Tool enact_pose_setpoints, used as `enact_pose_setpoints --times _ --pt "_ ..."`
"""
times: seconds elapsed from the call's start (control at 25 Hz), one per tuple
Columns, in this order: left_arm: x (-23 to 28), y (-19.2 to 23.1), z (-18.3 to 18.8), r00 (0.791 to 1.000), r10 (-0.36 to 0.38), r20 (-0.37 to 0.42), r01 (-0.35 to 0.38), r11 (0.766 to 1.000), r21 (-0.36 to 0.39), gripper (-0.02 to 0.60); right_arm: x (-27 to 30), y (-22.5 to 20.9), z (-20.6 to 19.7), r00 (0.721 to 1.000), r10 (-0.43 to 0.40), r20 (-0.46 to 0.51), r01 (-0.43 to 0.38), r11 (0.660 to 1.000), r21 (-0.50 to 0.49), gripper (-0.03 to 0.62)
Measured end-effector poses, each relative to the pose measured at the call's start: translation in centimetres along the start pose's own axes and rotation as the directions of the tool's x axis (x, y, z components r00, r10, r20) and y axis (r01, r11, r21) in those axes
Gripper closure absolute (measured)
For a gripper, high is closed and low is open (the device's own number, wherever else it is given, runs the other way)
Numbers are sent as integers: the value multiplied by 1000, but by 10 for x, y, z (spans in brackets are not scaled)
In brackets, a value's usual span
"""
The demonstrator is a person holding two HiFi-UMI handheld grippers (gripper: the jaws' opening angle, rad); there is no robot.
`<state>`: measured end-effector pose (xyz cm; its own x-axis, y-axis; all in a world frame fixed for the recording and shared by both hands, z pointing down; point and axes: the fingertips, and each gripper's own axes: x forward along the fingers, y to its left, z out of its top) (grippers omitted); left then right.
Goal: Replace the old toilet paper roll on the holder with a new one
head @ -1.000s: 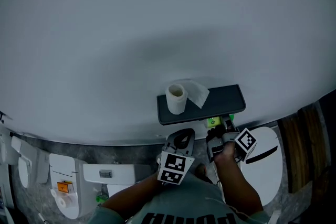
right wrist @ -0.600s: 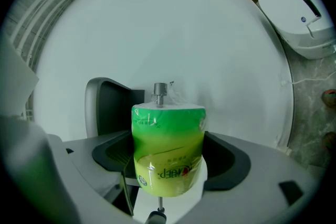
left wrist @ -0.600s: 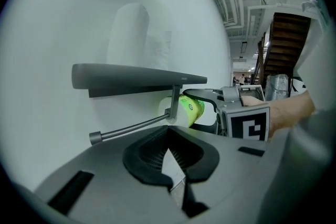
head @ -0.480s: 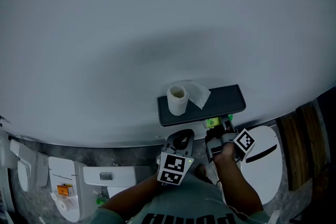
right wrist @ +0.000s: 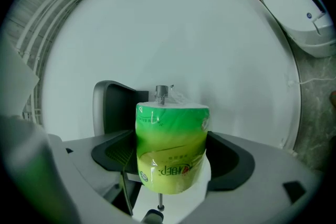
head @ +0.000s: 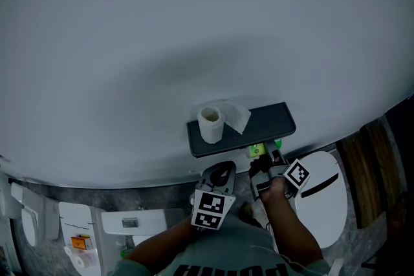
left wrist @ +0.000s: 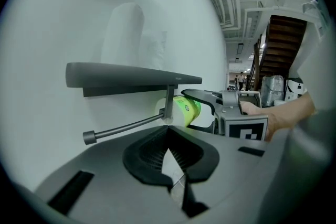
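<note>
The old roll [head: 210, 123] stands upright on the dark shelf [head: 272, 121] of the wall holder, a loose sheet trailing beside it. Just under the shelf, my right gripper [head: 262, 161] is shut on the new roll [head: 261, 150] in green wrapping. In the right gripper view the green roll [right wrist: 170, 147] sits between the jaws, and the holder rod [right wrist: 159, 201] seems to run through it. My left gripper [head: 222, 172] is below the shelf's left part, shut and holding nothing. In the left gripper view the bare rod [left wrist: 126, 126] reaches left from the green roll [left wrist: 188, 109].
A white rounded fixture with a black slit [head: 321, 197] stands at the lower right, and wooden boards [head: 365, 171] lie beyond it. Several white fixtures [head: 84, 229] sit on the stone floor at lower left. The pale wall fills the upper view.
The head view has shifted slightly, so the holder sits a little left and higher. Both grippers stay under the shelf, the right one still holding the green roll.
</note>
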<state>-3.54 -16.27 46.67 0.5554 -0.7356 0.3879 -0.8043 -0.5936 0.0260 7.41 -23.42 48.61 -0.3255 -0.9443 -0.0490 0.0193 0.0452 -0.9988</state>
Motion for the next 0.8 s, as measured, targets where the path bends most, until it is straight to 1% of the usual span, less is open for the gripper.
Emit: enact_pose_setpoints --times 0.52,0.8 --pt "-5 -8 -1 999 -43 14 43 999 -2 574 -27 -4 -7 999 -9 31 9 1000 6 178" --pt "-9 -9 -3 998 -59 24 59 998 -11 574 -51 -8 -15 999 -27 41 29 999 -33 178"
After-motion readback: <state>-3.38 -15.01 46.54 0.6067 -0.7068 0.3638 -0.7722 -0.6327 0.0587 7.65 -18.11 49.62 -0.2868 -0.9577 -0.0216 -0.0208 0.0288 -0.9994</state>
